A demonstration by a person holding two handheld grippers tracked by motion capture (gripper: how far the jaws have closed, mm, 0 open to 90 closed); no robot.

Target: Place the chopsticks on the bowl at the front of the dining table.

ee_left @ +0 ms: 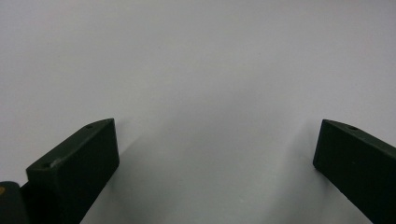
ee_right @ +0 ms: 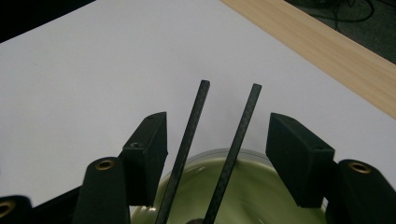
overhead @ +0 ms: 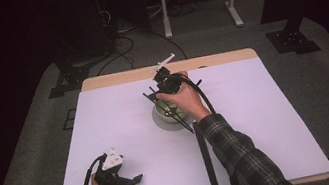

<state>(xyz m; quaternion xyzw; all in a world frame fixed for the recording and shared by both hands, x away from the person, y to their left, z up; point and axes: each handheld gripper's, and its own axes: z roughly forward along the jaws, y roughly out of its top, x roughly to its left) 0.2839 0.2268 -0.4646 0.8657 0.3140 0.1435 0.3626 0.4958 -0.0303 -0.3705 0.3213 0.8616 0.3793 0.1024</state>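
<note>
Chopsticks are laid across the bowl at table centre, tips past its far rim, between the right gripper's parted jaws with neither pad touching; withdrawal is best made straight up and back so no stick gets rolled off. Left gripper is parked wide and empty near the table's front-left edge. Open room is left all round the bowl, apart from a black strip on its near side.
</note>
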